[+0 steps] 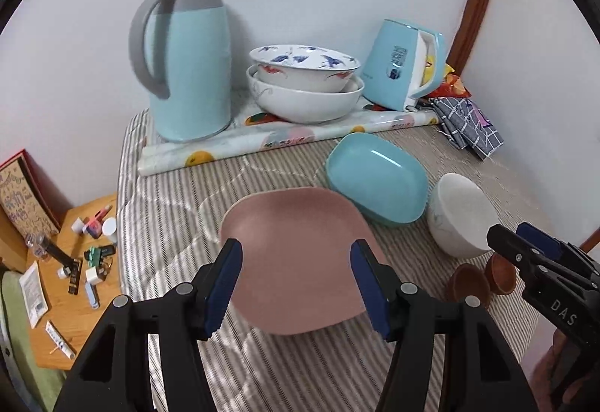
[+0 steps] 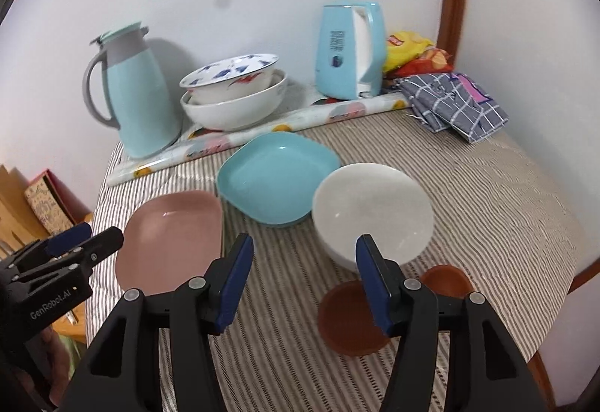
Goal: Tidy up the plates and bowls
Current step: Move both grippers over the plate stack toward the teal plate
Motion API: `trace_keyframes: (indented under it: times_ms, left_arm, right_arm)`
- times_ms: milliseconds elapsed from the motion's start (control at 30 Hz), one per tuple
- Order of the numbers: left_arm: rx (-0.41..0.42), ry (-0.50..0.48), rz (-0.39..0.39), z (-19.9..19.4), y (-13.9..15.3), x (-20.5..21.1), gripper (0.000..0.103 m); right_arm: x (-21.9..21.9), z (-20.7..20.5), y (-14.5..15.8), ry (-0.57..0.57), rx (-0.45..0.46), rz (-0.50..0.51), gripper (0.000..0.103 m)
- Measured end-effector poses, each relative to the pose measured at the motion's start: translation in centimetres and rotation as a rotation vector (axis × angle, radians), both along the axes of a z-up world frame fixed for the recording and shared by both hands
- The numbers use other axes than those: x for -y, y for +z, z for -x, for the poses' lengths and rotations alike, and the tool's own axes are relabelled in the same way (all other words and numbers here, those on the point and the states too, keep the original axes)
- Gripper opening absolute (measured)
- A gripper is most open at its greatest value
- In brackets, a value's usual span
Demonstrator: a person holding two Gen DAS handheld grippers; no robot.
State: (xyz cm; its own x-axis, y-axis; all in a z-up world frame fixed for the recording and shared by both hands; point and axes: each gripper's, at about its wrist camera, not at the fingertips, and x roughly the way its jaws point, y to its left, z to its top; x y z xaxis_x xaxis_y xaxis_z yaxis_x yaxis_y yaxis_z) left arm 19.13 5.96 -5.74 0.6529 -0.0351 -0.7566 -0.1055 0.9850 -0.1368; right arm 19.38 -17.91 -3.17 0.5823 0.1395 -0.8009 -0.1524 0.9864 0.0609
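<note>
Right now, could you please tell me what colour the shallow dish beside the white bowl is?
Light blue dish; right wrist view.

Snack bags (image 2: 412,50) half hidden behind kettle (image 2: 350,51), desk clutter (image 1: 80,262) too small to identify

Pink plate (image 2: 168,235), teal dish (image 2: 277,175), white bowl (image 2: 371,209), seemingly brown saucers (image 2: 348,318), grey-striped cloth (image 2: 487,209).

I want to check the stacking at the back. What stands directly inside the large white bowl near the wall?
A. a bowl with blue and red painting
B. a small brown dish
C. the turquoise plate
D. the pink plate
A: the painted bowl is nested in the large white bowl; the other dishes lie separately on the striped cloth.
</note>
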Motion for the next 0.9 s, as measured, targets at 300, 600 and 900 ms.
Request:
trace_keyframes:
  times_ms: [300,600,900]
  left_arm:
    - [0.032,-0.008,-0.046,-1.9,1.4,1.8,0.058]
    - [0.006,0.011,-0.034,-4.1,1.5,1.3,0.058]
    - [-0.031,0.053,-0.042,-6.9,0.3,-0.2,0.058]
  right_arm:
    - [0.7,-1.4,0.4,-0.004,0.015,0.008,0.067]
    - [0.7,-3.5,1.2,0.011,0.041,0.033,0.067]
    - [1.4,-6.1,0.3,0.000,0.048,0.042,0.067]
